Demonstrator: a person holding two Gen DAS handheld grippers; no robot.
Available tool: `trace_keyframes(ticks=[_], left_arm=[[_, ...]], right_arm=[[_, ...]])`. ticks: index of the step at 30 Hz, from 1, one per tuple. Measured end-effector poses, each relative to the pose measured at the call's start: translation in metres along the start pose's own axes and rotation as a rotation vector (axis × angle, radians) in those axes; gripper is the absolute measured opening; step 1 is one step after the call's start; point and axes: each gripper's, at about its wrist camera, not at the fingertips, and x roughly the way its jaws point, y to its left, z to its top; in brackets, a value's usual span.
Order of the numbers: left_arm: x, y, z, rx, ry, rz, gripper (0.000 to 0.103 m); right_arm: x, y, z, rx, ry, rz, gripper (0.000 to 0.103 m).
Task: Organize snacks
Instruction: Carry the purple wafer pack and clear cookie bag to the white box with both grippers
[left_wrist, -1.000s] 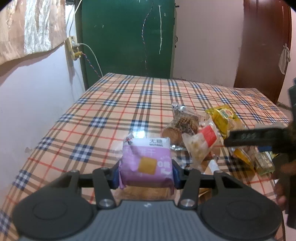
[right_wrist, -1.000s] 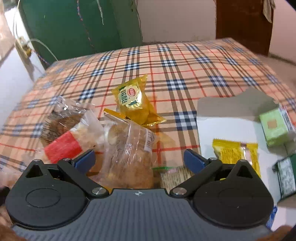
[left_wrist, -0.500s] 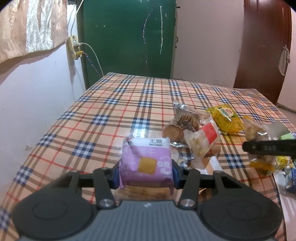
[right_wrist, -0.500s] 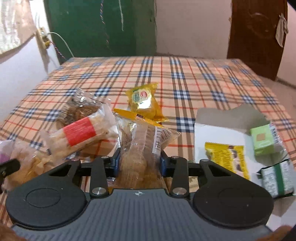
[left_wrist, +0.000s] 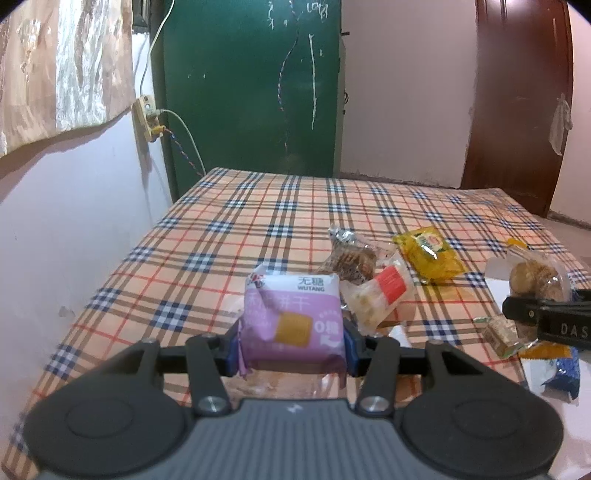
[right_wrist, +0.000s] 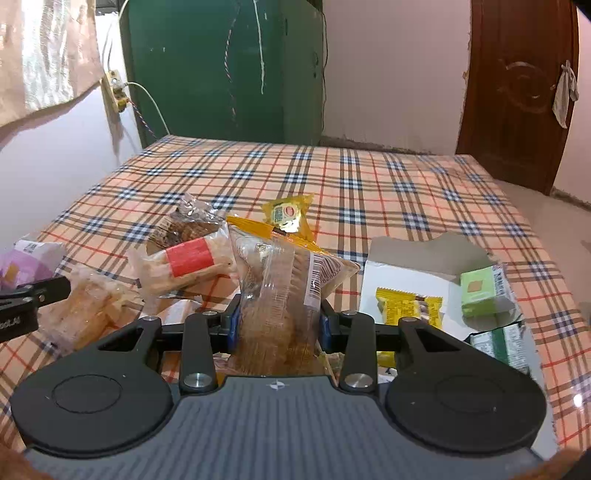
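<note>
We see the left tool (left_wrist: 291, 341) clenched on a purple-and-white square biscuit packet (left_wrist: 293, 319), its blue pads pressed against both sides of the wrapper. The packet sits upright between the fingers, printed face toward the camera, above the checked orange-and-blue tablecloth surface (left_wrist: 207, 243).

The right tool (right_wrist: 279, 325) is clenched on a clear plastic bag of round brown biscuits (right_wrist: 284, 295). The bag stands upright in the grip, barcode label on its right side.

In the right wrist view, a white open cardboard box (right_wrist: 402, 280) lies just right of the held bag. Inside it we note a flat yellow wrapper packet (right_wrist: 408, 308), a pale green square packet (right_wrist: 480, 291) and a green-and-white packet (right_wrist: 504, 345) at the box's near right corner.

The loose pile lies on the surface left of and behind the held bag. It includes a clear packet with a red band (right_wrist: 188, 262), and touching it from behind, a clear bag of dark cookies (right_wrist: 188, 223). Farther back lies a shiny yellow pouch with a round label (right_wrist: 286, 214). A clear bag of pale orange pieces (right_wrist: 92, 308) lies at the near left, partly behind the left tool's black finger.

In the left wrist view, a blue-and-white wrapper (left_wrist: 557, 371) and a small beige packet (left_wrist: 500, 332) lie near the right edge, below the right tool's finger.
</note>
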Motion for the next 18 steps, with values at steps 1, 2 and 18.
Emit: trace_keyframes(ticks=[1, 2, 18], left_arm=[[-0.001, -0.001, 0.001, -0.001, -0.002, -0.001, 0.049], [-0.003, -0.002, 0.002, -0.002, -0.005, -0.002, 0.049], [-0.025, -0.029, 0.007, 0.036, -0.036, -0.042, 0.049]], right_arm=[[-0.006, 0.0, 0.0, -0.002, -0.005, -0.001, 0.046], [-0.011, 0.001, -0.001, -0.002, -0.01, -0.004, 0.046], [-0.065, -0.01, -0.006, -0.011, -0.065, -0.018, 0.046]])
